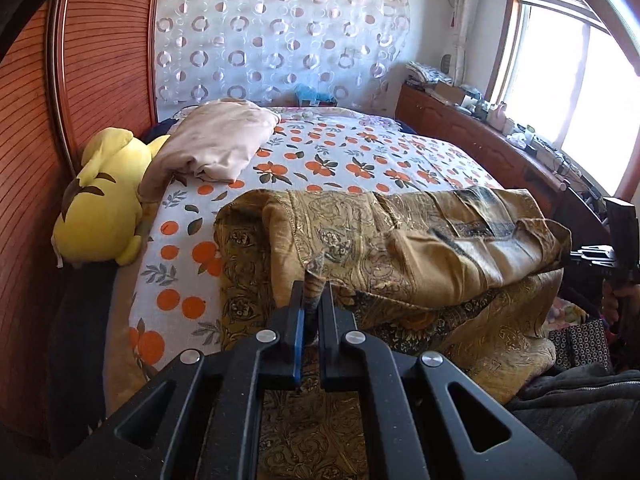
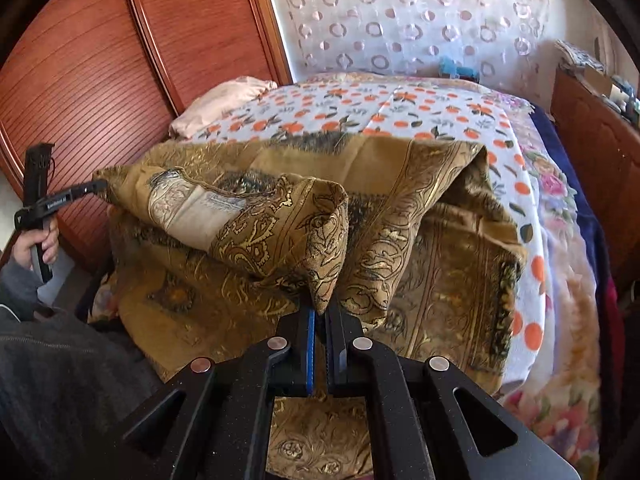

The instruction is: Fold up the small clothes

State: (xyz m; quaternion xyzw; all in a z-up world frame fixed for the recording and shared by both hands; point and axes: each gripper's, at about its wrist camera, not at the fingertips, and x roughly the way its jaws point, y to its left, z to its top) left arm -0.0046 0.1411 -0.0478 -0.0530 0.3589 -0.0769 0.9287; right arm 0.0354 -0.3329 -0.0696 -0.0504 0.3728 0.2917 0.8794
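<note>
A mustard-gold patterned cloth (image 1: 400,236) lies half lifted over the bed, its upper layer stretched between both grippers. My left gripper (image 1: 313,286) is shut on one corner of it, the fabric pinched between the black fingers. In the right wrist view the same cloth (image 2: 280,208) drapes in a fold, and my right gripper (image 2: 322,312) is shut on another corner. The left gripper (image 2: 100,186) also shows at the far left of that view, clamping the cloth's other end, held by a hand (image 2: 38,246). The right gripper's body (image 1: 616,240) shows at the right edge of the left wrist view.
The bed carries an orange-print sheet (image 1: 360,152) with a beige folded garment (image 1: 216,140) and a yellow plush toy (image 1: 104,200) near the wooden headboard (image 1: 100,60). A cluttered wooden counter (image 1: 500,136) runs under the window. A grey-sleeved arm (image 2: 60,380) is close at the lower left.
</note>
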